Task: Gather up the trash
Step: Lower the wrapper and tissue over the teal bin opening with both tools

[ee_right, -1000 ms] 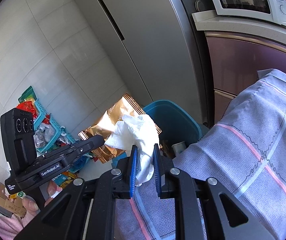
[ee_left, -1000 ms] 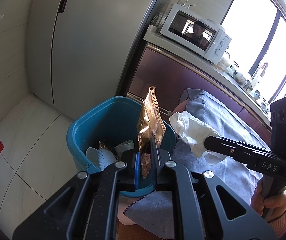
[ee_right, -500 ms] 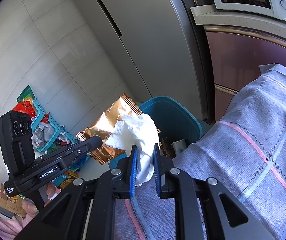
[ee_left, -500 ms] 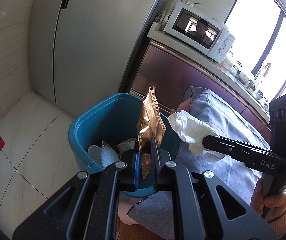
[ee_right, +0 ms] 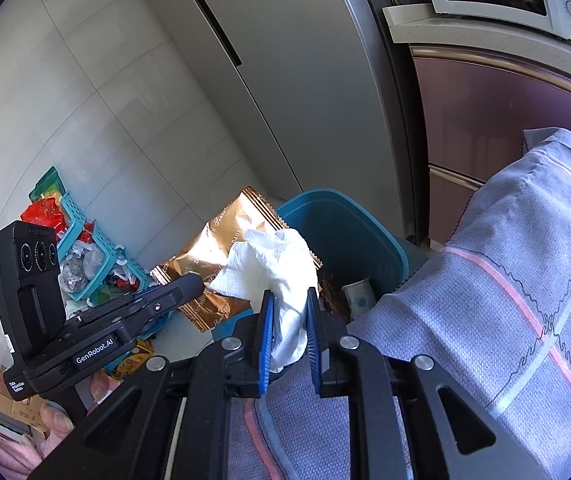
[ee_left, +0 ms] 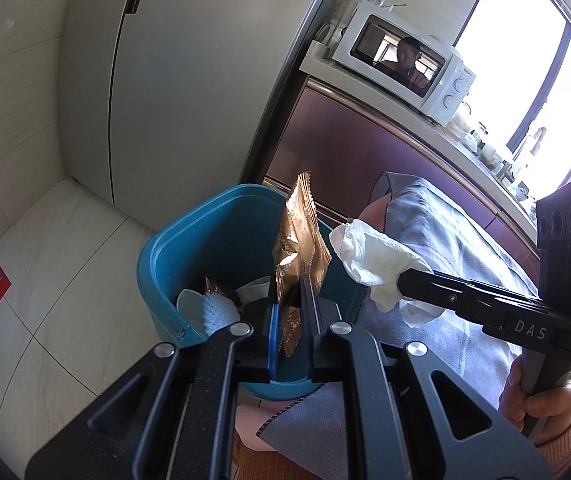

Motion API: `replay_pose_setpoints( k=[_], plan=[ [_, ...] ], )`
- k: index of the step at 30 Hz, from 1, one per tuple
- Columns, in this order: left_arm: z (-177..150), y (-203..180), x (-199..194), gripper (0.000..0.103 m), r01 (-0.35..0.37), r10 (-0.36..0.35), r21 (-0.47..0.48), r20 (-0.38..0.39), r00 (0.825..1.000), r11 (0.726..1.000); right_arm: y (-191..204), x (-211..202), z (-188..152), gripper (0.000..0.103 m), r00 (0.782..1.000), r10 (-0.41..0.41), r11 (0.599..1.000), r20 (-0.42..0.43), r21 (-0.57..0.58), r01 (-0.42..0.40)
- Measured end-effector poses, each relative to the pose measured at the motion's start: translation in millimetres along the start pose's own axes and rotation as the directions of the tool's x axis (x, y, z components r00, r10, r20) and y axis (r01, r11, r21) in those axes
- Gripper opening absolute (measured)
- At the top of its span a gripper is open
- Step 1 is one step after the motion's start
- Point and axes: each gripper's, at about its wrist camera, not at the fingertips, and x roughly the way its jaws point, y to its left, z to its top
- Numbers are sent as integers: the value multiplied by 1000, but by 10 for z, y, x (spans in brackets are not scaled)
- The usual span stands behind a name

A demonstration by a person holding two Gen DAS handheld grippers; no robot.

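Observation:
My left gripper [ee_left: 288, 300] is shut on a gold foil wrapper [ee_left: 299, 240], which stands upright over the near rim of a blue trash bin [ee_left: 189, 236]. The bin holds a white brush, a paper cup and other scraps. My right gripper [ee_right: 288, 300] is shut on a crumpled white tissue [ee_right: 269, 264], held just right of the bin above a cloth-covered table edge. In the right wrist view the wrapper [ee_right: 221, 252] and the bin [ee_right: 349, 224] lie behind the tissue, with the left gripper [ee_right: 193, 286] at the lower left. The tissue [ee_left: 373, 256] sits right of the wrapper in the left wrist view.
A grey-blue striped cloth [ee_right: 505, 304] covers the table beside the bin. A tall grey fridge [ee_left: 173, 80] stands behind the bin, next to a purple cabinet with a white microwave [ee_left: 405, 68]. A teal basket of packets [ee_right: 85, 248] lies on the floor at left.
Both grippers have held nearly still with their loads; the views have drifted only slightly, the bin sitting a little closer in the left wrist view.

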Motion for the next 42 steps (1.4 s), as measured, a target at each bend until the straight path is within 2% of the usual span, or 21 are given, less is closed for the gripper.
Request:
replay_pose_setpoints(
  k=[27,42],
  plan=[
    [-1,36,360,9,-48,47,-26,-41,998,999,62,366,69,15,995,-54,999,-89,3,55],
    [-7,49,525,10,-66,64,-29,-58,996,997,77,456,84,16,991,-78,997,-105,-5,78]
  ],
)
